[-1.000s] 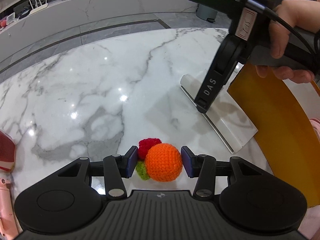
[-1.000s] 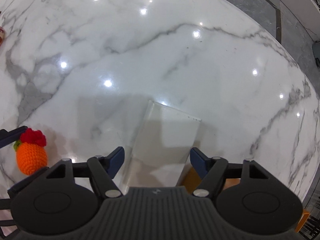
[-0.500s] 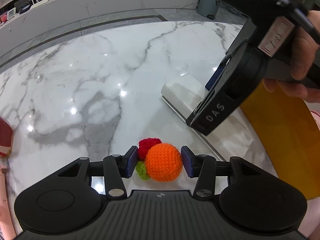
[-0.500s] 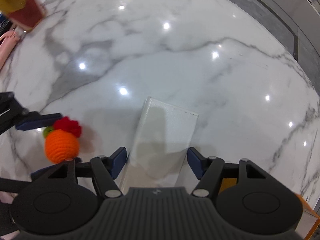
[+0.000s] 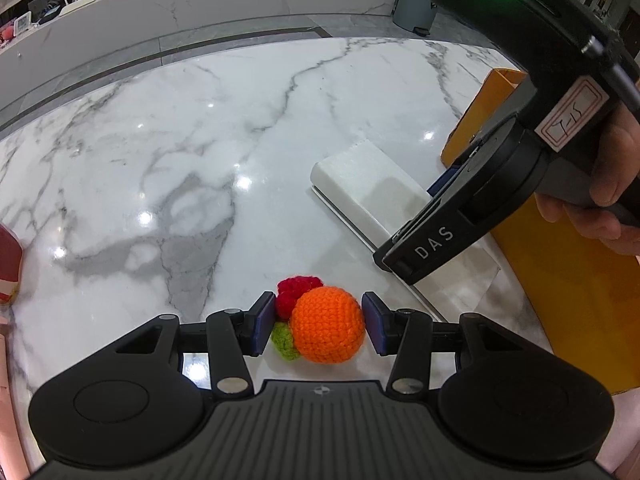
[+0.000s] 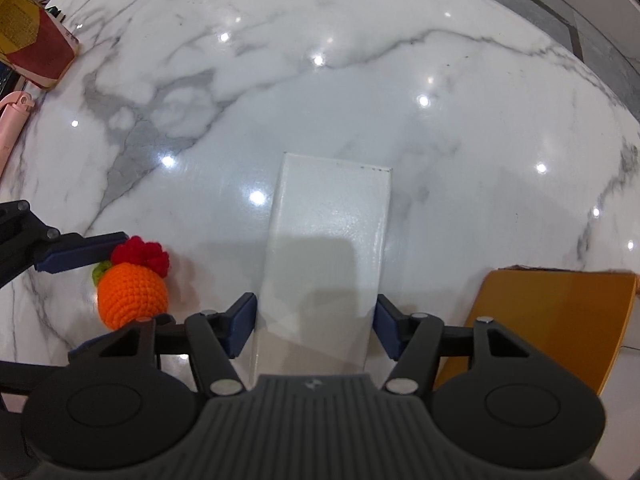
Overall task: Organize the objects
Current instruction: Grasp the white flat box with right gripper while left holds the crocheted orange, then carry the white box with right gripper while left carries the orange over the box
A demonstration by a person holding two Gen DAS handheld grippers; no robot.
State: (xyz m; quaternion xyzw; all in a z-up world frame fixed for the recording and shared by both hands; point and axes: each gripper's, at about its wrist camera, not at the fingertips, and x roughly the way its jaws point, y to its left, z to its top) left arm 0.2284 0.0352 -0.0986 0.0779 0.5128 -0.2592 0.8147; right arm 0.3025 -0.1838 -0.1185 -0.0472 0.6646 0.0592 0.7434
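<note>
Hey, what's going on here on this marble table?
A person is tidying with a handheld gripper in each hand. The left gripper brackets a crocheted orange toy on the marble table, one pad at its red tuft, the other just off it. The right gripper, pointing down, straddles a flat white box; its jaws have just been closing on it but are not yet clamped. An orange box sits beside it.
</note>
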